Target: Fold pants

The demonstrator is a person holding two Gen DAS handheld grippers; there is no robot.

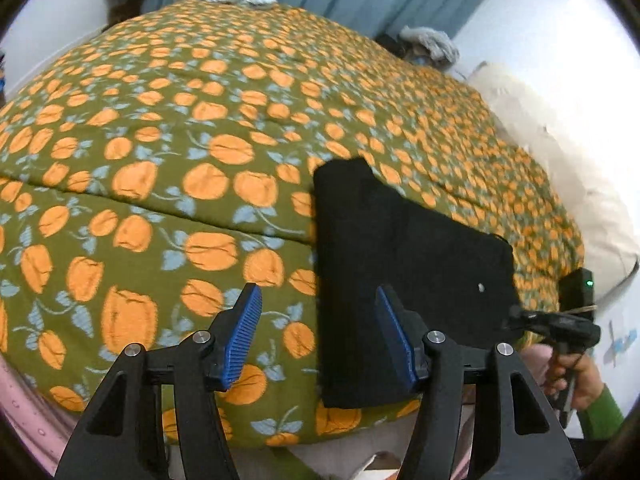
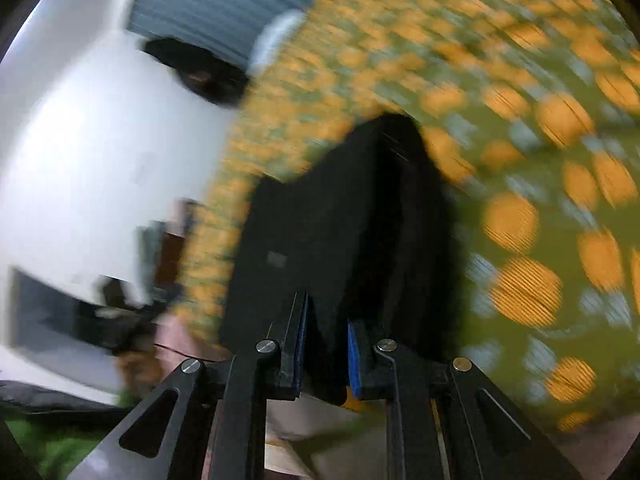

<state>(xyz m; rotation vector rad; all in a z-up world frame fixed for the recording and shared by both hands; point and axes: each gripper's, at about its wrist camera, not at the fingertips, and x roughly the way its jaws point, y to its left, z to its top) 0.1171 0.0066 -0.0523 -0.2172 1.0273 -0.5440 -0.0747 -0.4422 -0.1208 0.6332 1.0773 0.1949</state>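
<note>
**Folded pants gripped at the bed's near right edge**

On the left, the left gripper hovers above the bedspread, near the front edge of the bed. Its blue-padded fingers stand spread with nothing between them; only the flowered cloth and the left edge of the pants show through the gap.

To the right of it lie the black pants, already folded into a compact, roughly rectangular bundle. They sit on the bedspread close to the bed's front edge and toward its right side, with a small pale speck on the top layer.

Further right, at the bundle's right-hand edge, is the right gripper, held by a hand in a green sleeve. In its own blurred view its fingers are drawn close and pinch a thick fold of the black cloth, which rises ahead of them like a tented stack.

Judging from this, the folding looks nearly done: the step in hand seems to be the last fold or a final shift of the bundle by the right gripper alone. The next move calls for carrying that pinched edge over without letting the layers slide apart, then setting it down flat. The free left gripper could press the near edge to keep the stack square.
</note>
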